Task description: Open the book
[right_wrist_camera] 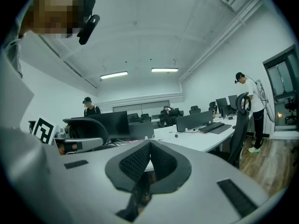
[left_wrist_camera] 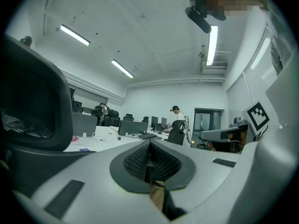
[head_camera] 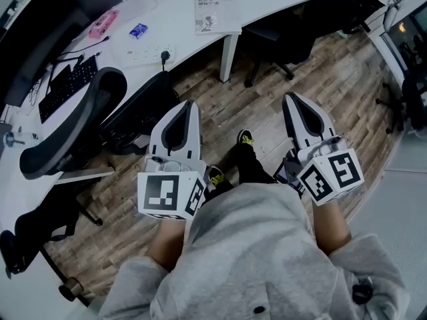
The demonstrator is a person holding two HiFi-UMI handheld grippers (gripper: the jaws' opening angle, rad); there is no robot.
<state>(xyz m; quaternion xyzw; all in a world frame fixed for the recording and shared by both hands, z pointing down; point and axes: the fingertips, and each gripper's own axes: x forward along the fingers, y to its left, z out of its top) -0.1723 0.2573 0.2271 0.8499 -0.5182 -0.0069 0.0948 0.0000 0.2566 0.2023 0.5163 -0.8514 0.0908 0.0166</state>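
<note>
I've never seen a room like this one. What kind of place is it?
It looks like a big shared office: a long white desk, a black swivel chair, a keyboard, and rows of monitors.

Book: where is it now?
Head view, top centre: the book lies on the white desk near its front edge, right of the power strip.

Legible text: none. Book [head_camera: 215, 13], on white desk [head_camera: 177, 5]: cover print, too small to read; pink packet [head_camera: 103, 24] and blue packet [head_camera: 138, 30]: print illegible; marker cubes [head_camera: 170, 195]: black-and-white square code patterns only.
</note>
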